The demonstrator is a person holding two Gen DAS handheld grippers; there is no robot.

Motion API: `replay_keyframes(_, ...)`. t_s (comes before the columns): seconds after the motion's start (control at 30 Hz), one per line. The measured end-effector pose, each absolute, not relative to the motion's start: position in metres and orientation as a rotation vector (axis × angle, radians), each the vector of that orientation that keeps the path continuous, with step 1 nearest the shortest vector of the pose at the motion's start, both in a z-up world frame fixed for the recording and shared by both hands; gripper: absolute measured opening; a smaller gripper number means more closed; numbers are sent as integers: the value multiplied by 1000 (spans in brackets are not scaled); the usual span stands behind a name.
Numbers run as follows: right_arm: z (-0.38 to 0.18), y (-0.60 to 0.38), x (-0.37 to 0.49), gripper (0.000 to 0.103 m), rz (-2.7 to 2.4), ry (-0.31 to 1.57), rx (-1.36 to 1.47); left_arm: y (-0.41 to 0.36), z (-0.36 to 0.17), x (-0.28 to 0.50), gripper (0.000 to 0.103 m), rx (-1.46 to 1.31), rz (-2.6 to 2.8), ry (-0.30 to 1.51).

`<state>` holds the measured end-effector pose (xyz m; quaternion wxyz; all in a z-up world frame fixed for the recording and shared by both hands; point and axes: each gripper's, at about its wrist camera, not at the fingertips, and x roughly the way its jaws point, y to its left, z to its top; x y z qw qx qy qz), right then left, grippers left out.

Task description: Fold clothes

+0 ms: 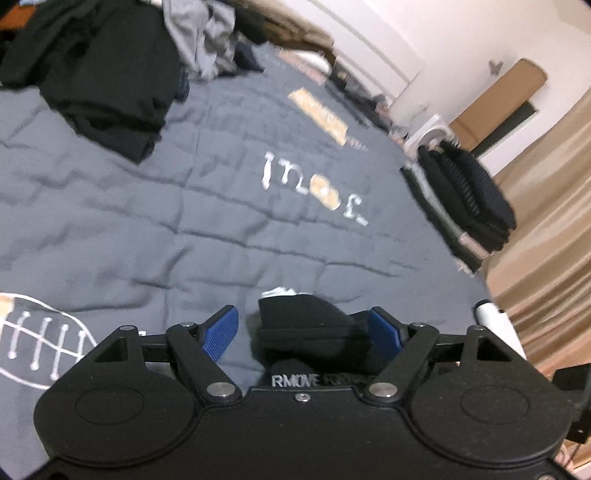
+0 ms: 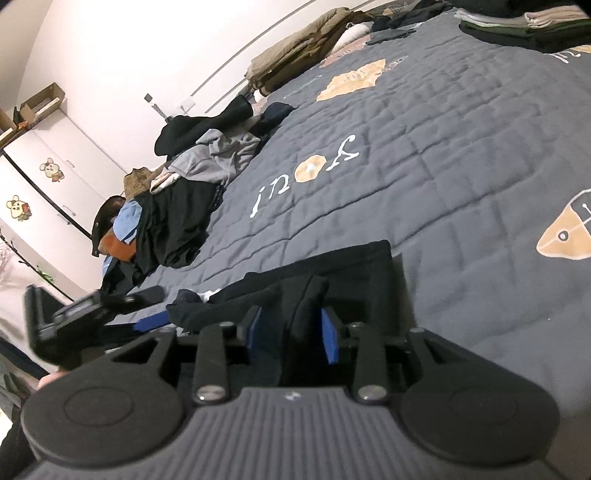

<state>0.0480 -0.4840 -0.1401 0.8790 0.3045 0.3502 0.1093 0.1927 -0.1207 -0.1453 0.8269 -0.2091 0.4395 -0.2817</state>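
Observation:
A black garment [image 2: 332,273] lies on the grey quilted bedspread [image 2: 461,155] near its front edge. My right gripper [image 2: 293,332] is shut on a bunched fold of it between the blue pads [image 2: 330,338]. In the left wrist view the same black garment [image 1: 310,328] sits between the fingers of my left gripper [image 1: 306,328], whose blue pads [image 1: 221,328] stand wide apart; the cloth rests against the right pad only. The left gripper also shows in the right wrist view [image 2: 92,314], at the left.
A heap of unfolded clothes, black, grey and blue [image 2: 177,206], lies at one side of the bed; it also shows in the left wrist view [image 1: 110,66]. Folded stacks sit at the bed's edge [image 1: 465,192] and far corner [image 2: 524,26]. A curtain [image 1: 546,240] and a wardrobe [image 2: 37,177] flank the bed.

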Motion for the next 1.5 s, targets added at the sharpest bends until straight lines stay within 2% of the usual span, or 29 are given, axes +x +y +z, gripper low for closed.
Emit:
replay_keyframes(0.07,-141,-483,48,34,233,725,633,-123,-155,198,73,-467,-608,946)
replay_keyframes(0.1,-142,-483,47,33,237,719,638,-124,-160,200,65,-481,-618,952)
replay_keyframes(0.13,-143,-482,47,30,240,710,646,-125,-163,202,50,-489,-625,955)
replay_keyframes(0.17,-144,-482,46,27,244,700,659,-126,-165,204,44,-486,-623,955)
replay_keyframes(0.2,-145,-483,45,14,250,693,676,-127,-167,205,32,-484,-621,954)
replay_keyframes(0.23,-146,-484,45,9,257,688,694,-126,-167,206,26,-492,-621,946)
replay_keyframes(0.33,-144,-487,42,7,237,662,718,-120,-160,209,19,-535,-613,885)
replay_keyframes(0.57,-147,-498,40,6,139,668,694,-139,-162,220,19,-477,-576,900)
replay_keyframes(0.67,-155,-494,45,7,93,724,607,-152,-167,224,23,-426,-569,925)
replay_keyframes(0.73,-163,-491,47,8,82,753,592,-154,-166,225,35,-400,-556,927)
replay_keyframes(0.9,-154,-499,46,10,120,740,636,-133,-152,213,52,-415,-537,910)
replay_keyframes(0.97,-146,-501,45,11,135,736,621,-127,-143,197,53,-410,-554,897)
replay_keyframes(1.07,-137,-506,42,17,142,702,608,-117,-130,173,57,-404,-579,876)
replay_keyframes(1.13,-134,-511,43,26,147,693,618,-110,-121,157,63,-399,-596,863)
replay_keyframes(1.3,-133,-510,45,38,162,646,620,-114,-111,113,68,-373,-653,847)
replay_keyframes(1.5,-144,-496,54,39,186,681,625,-128,-110,63,68,-297,-716,868)
